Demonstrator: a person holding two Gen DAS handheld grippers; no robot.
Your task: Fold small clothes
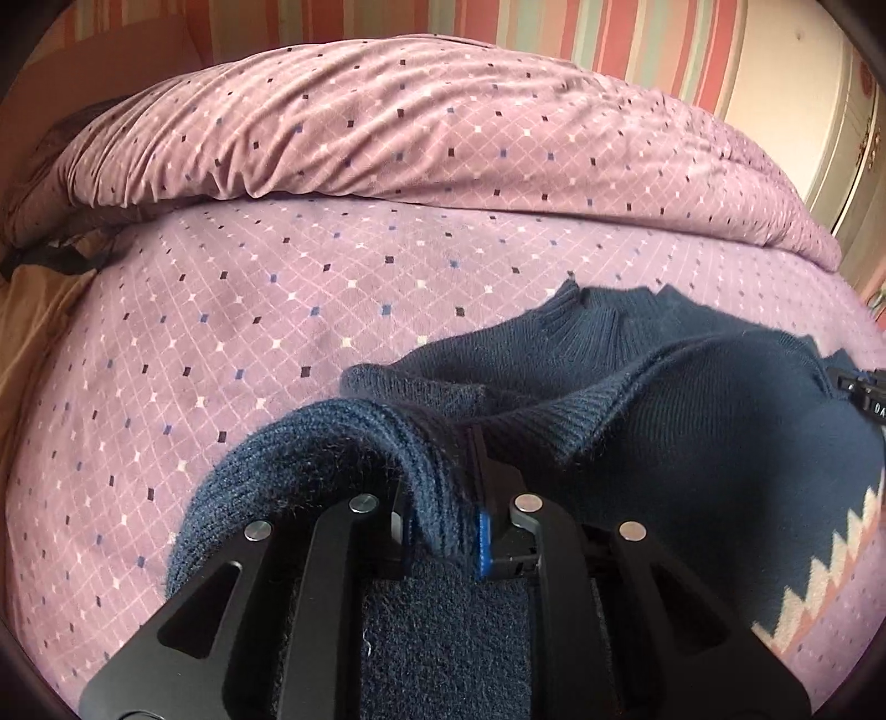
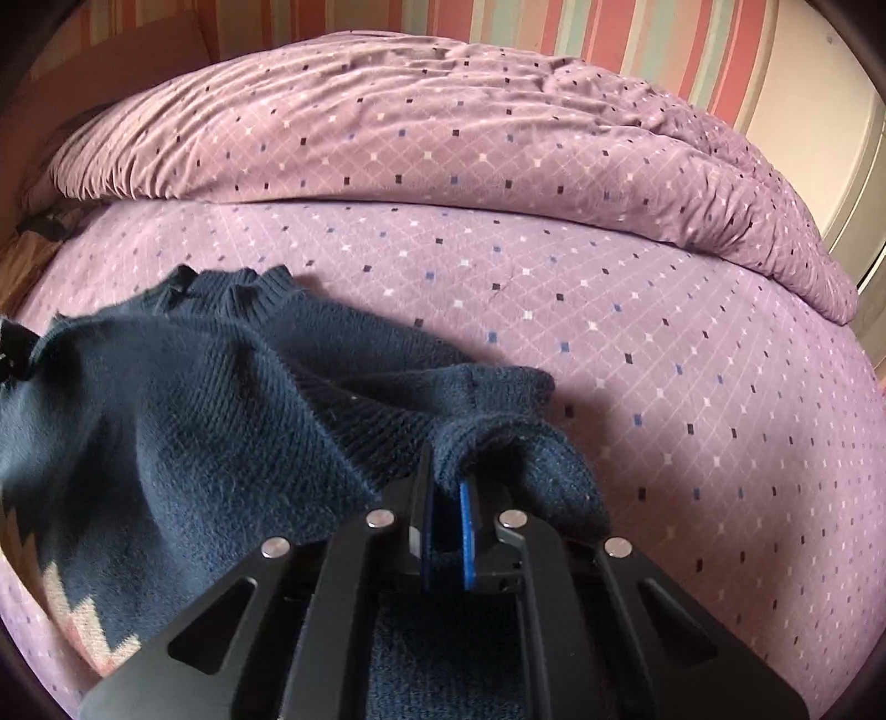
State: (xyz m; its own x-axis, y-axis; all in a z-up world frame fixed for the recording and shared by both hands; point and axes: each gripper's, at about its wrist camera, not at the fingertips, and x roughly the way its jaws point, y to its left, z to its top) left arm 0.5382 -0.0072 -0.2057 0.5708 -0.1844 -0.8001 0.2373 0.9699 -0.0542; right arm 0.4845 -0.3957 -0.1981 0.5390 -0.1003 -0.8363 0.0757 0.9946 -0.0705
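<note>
A navy knitted sweater (image 1: 692, 443) lies partly lifted over the purple bed sheet (image 1: 249, 332). Its ribbed collar (image 1: 598, 315) points away from me, and a white and pink zigzag band (image 1: 830, 581) shows near its hem. My left gripper (image 1: 443, 476) is shut on a thick fold of the knit at one side, which drapes over its left finger. In the right wrist view the same sweater (image 2: 194, 415) spreads to the left, with its collar (image 2: 232, 282) at the far end. My right gripper (image 2: 443, 476) is shut on a bunched edge of it between the blue pads (image 2: 468, 526).
A rumpled duvet (image 1: 415, 122) in the same purple diamond print is piled across the back of the bed. Behind it runs a striped wall (image 2: 554, 27). A pale cupboard door (image 1: 841, 138) stands at the far right, and brown fabric (image 1: 33, 332) lies at the left edge.
</note>
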